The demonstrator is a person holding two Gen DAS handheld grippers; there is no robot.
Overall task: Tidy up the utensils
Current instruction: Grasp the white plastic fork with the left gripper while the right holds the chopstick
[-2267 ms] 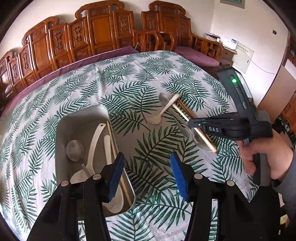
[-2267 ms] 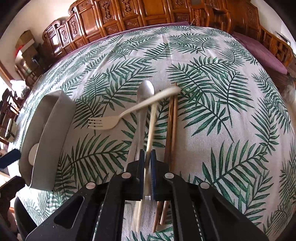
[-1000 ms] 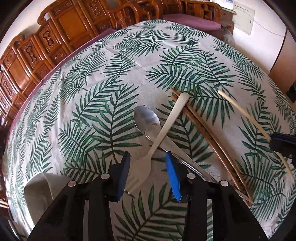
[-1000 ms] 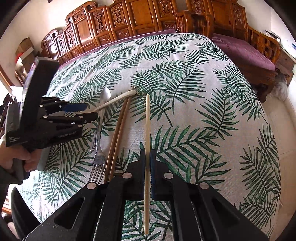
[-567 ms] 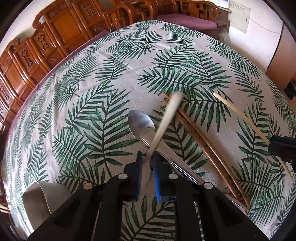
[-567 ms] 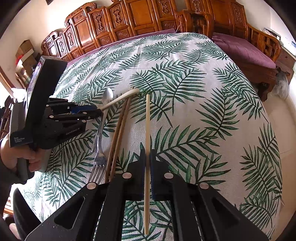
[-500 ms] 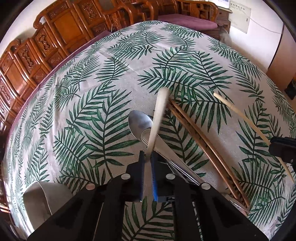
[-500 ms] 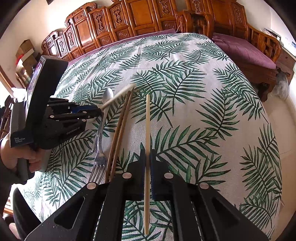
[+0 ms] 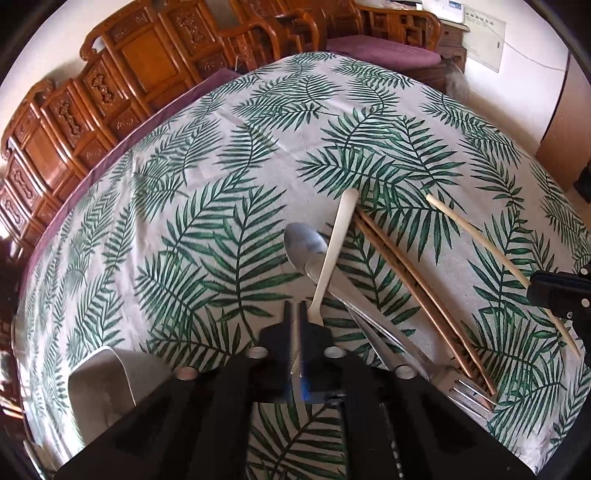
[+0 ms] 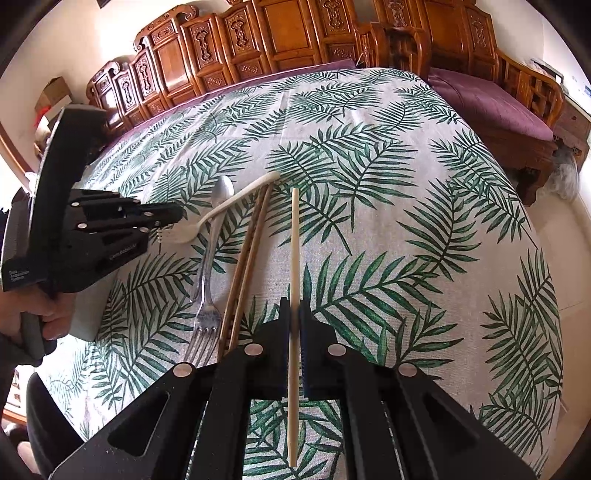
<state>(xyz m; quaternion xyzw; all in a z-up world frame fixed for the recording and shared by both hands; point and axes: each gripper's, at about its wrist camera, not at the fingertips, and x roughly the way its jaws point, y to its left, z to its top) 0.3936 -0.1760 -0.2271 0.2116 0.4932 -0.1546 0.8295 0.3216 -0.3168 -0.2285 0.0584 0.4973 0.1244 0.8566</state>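
My left gripper [image 9: 299,321] hovers low over the head of a white plastic fork [image 9: 334,251], its jaws opening from a narrow gap. In the right wrist view the white fork's head [image 10: 181,232] lies just under the left gripper's tips [image 10: 173,216], outside the pads. Its handle rests across a metal spoon [image 9: 304,243]. My right gripper [image 10: 293,306] is shut on a pale chopstick [image 10: 294,240] held above the cloth. A metal fork [image 10: 205,314] and a pair of brown chopsticks [image 10: 247,258] lie beside the spoon. A corner of the grey tray [image 9: 99,387] shows at lower left.
A leaf-print cloth [image 9: 221,166] covers the table. Carved wooden chairs [image 10: 295,33] line the far edge, and a purple-cushioned bench [image 10: 491,107] stands at the right. A person's hand [image 10: 55,314] grips the left tool's handle, in front of the tray.
The left jaws closed on the white fork's head and tipped its handle up. Now the handle leans back onto the spoon and the head shows outside the jaws. The right gripper kept still.
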